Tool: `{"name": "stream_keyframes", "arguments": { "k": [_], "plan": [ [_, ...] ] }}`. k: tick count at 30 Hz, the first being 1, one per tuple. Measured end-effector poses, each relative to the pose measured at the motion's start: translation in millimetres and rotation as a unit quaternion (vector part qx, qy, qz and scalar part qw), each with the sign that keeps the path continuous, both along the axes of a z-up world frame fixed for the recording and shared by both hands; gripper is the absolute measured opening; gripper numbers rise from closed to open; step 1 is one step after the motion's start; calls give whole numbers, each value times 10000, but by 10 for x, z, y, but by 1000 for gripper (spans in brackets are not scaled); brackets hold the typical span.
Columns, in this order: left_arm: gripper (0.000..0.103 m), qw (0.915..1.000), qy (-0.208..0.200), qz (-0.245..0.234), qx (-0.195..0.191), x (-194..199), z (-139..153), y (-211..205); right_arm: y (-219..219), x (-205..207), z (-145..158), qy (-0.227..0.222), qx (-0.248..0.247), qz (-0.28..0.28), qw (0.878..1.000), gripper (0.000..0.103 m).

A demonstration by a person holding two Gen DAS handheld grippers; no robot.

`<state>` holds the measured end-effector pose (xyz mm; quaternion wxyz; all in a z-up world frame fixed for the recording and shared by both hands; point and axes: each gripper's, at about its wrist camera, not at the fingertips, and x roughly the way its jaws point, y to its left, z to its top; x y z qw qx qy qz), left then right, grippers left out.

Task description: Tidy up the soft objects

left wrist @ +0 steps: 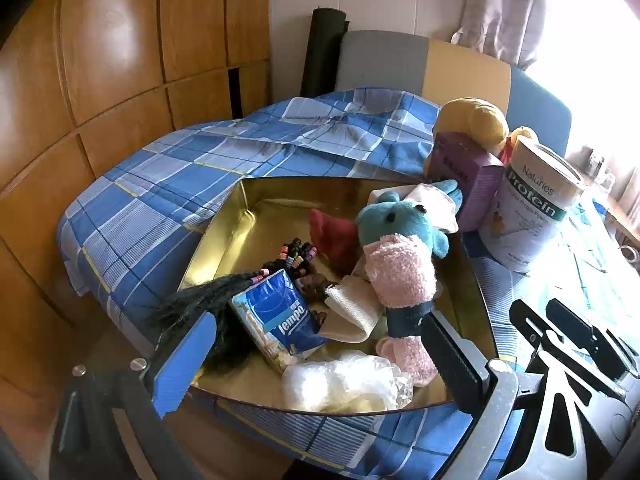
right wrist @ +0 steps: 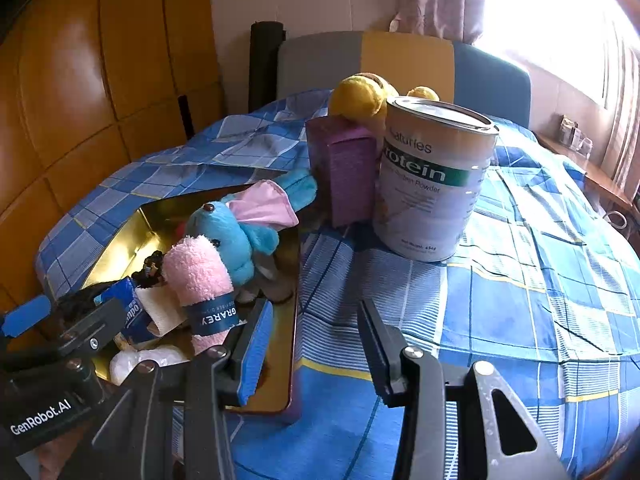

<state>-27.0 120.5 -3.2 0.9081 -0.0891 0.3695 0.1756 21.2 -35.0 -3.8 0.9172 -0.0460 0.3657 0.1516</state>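
A gold tin tray on the blue checked cloth holds a blue plush toy, a pink rolled towel with a dark band, a Tempo tissue pack, a white folded cloth, a red soft piece, a black hairpiece and a clear plastic bag. My left gripper stands wide open over the tray's near edge; its pads press on nothing. My right gripper is open and empty above the cloth, just right of the tray. A yellow plush sits behind.
A purple box and a tall protein powder can stand on the checked cloth right of the tray. A padded chair back and a dark roll are behind. Wooden panels line the left; a bright window is at the right.
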Motion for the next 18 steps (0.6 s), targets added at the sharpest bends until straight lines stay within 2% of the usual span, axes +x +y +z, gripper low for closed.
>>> {"name": "stream_keyframes", "arguments": {
  "k": [18],
  "plan": [
    [103,9999,32,90,-76,8,-16,29,3,-4,-8,5,-12,1,10000,44]
  ]
}}
